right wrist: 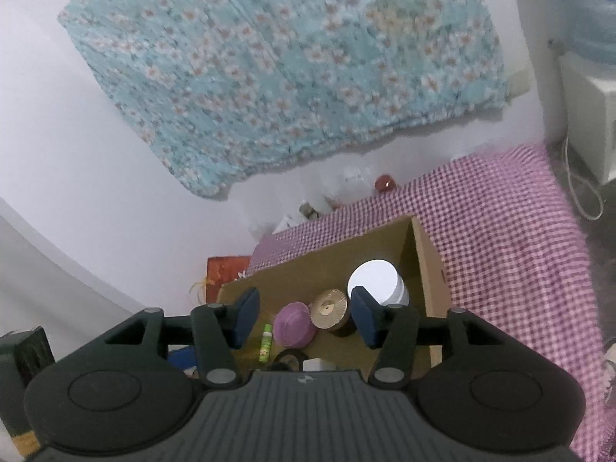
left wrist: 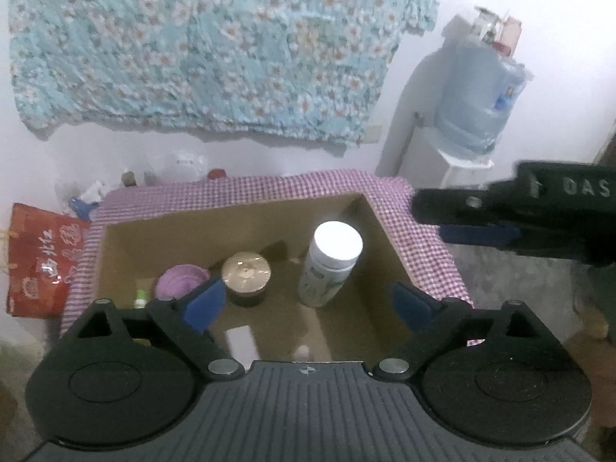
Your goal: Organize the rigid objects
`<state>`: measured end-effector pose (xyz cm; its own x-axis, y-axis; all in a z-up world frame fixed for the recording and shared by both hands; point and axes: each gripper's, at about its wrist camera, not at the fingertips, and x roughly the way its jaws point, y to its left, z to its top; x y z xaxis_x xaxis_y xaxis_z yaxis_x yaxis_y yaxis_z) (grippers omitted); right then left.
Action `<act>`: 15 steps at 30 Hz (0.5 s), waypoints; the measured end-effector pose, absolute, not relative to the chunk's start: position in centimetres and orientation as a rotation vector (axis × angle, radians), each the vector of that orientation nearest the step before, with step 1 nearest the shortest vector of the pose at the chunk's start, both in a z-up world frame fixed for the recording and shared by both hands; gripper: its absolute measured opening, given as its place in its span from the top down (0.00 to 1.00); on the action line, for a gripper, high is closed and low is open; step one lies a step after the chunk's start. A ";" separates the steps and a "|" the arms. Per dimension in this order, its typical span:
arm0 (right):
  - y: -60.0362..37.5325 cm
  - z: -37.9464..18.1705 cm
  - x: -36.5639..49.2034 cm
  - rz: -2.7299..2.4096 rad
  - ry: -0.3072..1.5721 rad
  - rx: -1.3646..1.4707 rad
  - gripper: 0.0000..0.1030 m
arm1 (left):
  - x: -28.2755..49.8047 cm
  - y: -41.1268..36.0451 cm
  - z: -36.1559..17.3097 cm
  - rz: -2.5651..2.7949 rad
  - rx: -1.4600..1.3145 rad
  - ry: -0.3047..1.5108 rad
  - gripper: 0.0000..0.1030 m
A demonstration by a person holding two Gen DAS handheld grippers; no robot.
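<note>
Floral cloth (left wrist: 215,50) hangs on the white wall above a checked bench (left wrist: 423,238). From the left wrist, a cardboard box (left wrist: 238,213) sits at twelve o'clock, holding a white-capped bottle (left wrist: 331,261) upright at one o'clock, a gold-lidded jar (left wrist: 246,275) and a purple lid (left wrist: 181,281) at eleven. The left gripper (left wrist: 308,304) hovers over the box, spread wide, empty. The right gripper (left wrist: 473,217) reaches in at three o'clock.

From the right wrist, the right gripper (right wrist: 304,317) is tilted down over the box, jaws apart, empty. A green tube (right wrist: 265,338) lies at six o'clock beside the purple lid. The bottle looks stiff, light and smooth (probably slippery); grasp its body below the cap.
</note>
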<state>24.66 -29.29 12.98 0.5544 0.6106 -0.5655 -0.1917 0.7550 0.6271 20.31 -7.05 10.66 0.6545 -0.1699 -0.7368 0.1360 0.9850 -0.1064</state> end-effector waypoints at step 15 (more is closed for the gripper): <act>-24.6 14.3 9.9 0.267 0.748 0.230 0.04 | 12.5 -0.8 9.1 -0.037 -0.141 0.834 0.00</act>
<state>9.90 -24.59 14.33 0.7025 0.3187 -0.6364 -0.1561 0.9414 0.2991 12.53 -0.82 9.11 0.6719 -0.0886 -0.7353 -0.0224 0.9899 -0.1398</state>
